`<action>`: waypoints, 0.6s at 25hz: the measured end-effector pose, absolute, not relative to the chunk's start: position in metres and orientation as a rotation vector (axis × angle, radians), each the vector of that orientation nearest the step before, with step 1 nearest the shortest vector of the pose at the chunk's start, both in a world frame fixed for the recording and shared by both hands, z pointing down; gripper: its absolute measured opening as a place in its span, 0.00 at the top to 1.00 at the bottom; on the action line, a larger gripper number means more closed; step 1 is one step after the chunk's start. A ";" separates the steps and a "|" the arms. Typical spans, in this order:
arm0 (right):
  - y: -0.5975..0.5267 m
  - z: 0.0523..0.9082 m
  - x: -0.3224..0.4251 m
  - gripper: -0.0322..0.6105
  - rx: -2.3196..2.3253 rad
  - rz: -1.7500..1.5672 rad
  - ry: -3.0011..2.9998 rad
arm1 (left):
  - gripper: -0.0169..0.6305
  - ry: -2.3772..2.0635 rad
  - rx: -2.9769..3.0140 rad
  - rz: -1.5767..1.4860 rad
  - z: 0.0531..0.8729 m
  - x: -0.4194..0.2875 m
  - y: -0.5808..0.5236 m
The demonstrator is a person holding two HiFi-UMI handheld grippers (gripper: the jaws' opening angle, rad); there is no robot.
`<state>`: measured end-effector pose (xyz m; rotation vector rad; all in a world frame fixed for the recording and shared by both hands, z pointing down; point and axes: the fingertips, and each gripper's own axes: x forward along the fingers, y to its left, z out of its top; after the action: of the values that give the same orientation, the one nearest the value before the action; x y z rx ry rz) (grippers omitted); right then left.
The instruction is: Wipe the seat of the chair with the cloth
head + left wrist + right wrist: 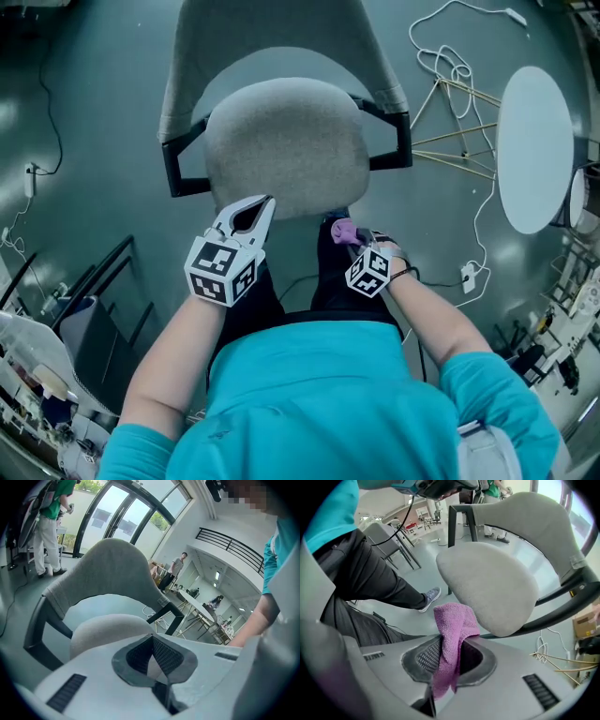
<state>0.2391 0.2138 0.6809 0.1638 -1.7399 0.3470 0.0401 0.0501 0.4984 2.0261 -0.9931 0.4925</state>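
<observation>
A person in a teal top stands before a grey chair; the right gripper (pixel 449 656) is clamped on a pink-purple cloth (pixel 451 634), which sticks out past the jaws and hangs down between them; in the head view the cloth sits just off the front edge of the seat (pixel 286 145), at about 5 o'clock from its centre, apart from the fabric; the left gripper (pixel 262 206) has its jaws together at the tips with nothing between them, over the seat's front edge at about 7 o'clock; the backrest (pixel 281 37) rises at 12 o'clock; a round white table (pixel 534 150) stands at 3 o'clock on the grey floor
</observation>
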 end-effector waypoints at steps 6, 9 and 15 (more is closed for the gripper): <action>0.177 0.615 0.213 0.85 0.193 0.340 -1.818 | 0.97 -1.041 2.072 0.462 0.431 0.022 0.044; 0.153 0.576 0.194 0.85 0.212 0.338 -1.876 | 0.97 -1.079 2.117 0.433 0.387 0.010 0.033; 0.108 0.473 0.167 0.85 0.268 0.344 -1.984 | 0.97 -1.170 2.196 0.349 0.282 -0.012 0.026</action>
<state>0.1670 0.1083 0.4732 0.2681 -1.9837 0.3443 -0.0125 0.0256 0.2823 2.1964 -1.1699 0.3488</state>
